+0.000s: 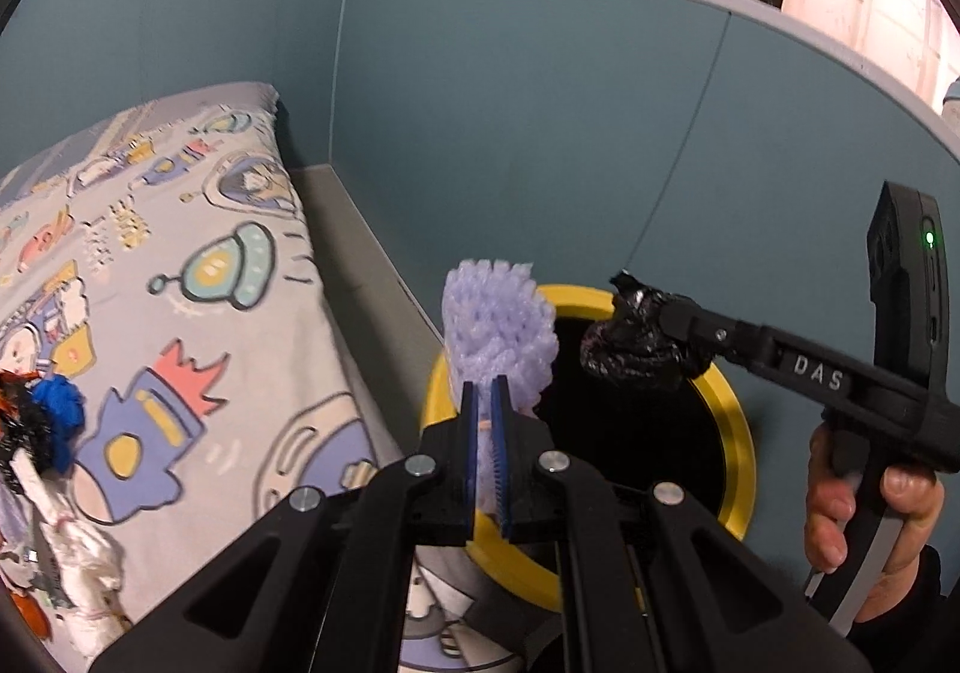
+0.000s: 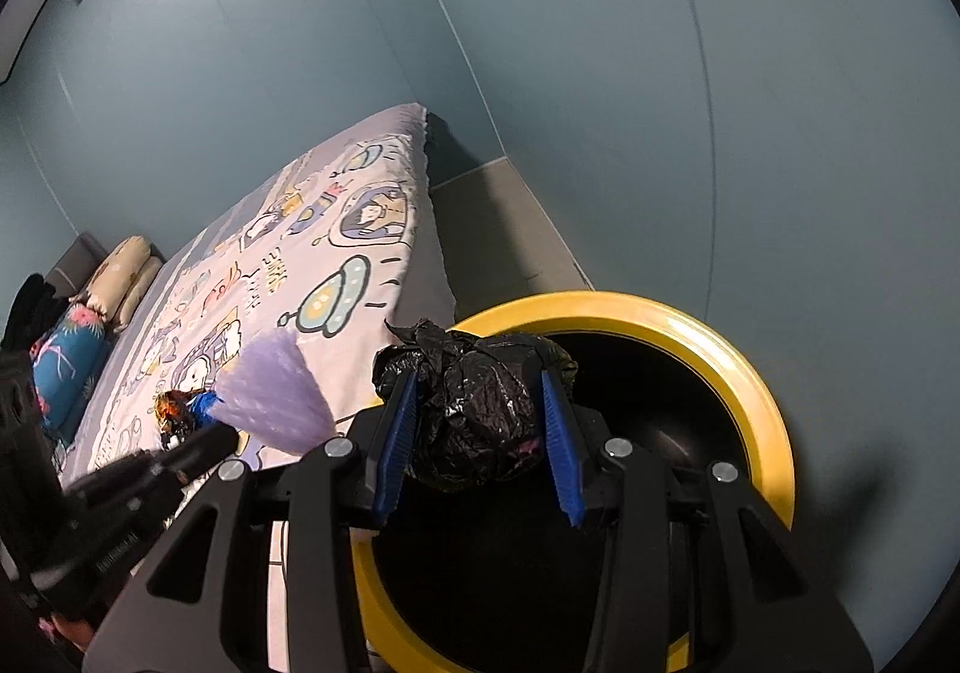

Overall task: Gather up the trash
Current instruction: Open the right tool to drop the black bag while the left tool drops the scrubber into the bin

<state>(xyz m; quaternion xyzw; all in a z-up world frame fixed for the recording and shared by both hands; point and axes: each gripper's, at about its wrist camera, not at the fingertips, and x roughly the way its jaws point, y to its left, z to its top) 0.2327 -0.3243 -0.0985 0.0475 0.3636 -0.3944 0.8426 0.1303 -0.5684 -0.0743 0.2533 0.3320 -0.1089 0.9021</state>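
My left gripper (image 1: 485,397) is shut on a lilac foam net sleeve (image 1: 498,328), which sticks up over the near rim of a yellow-rimmed bin (image 1: 741,433) with a black inside. In the right wrist view my right gripper (image 2: 480,379) is shut on a crumpled black plastic bag (image 2: 474,409), held above the bin (image 2: 762,391). The left wrist view shows that same bag (image 1: 639,346) over the bin's opening. More trash (image 1: 42,427), blue, black, orange and white, lies on the bed at the left.
A bed with a cartoon-print sheet (image 1: 198,325) stands left of the bin, with pillows (image 2: 120,277) at its far end. Teal walls (image 1: 540,133) close in behind the bin. A grey floor strip (image 1: 360,265) runs between bed and wall. A hand (image 1: 864,517) grips the right tool.
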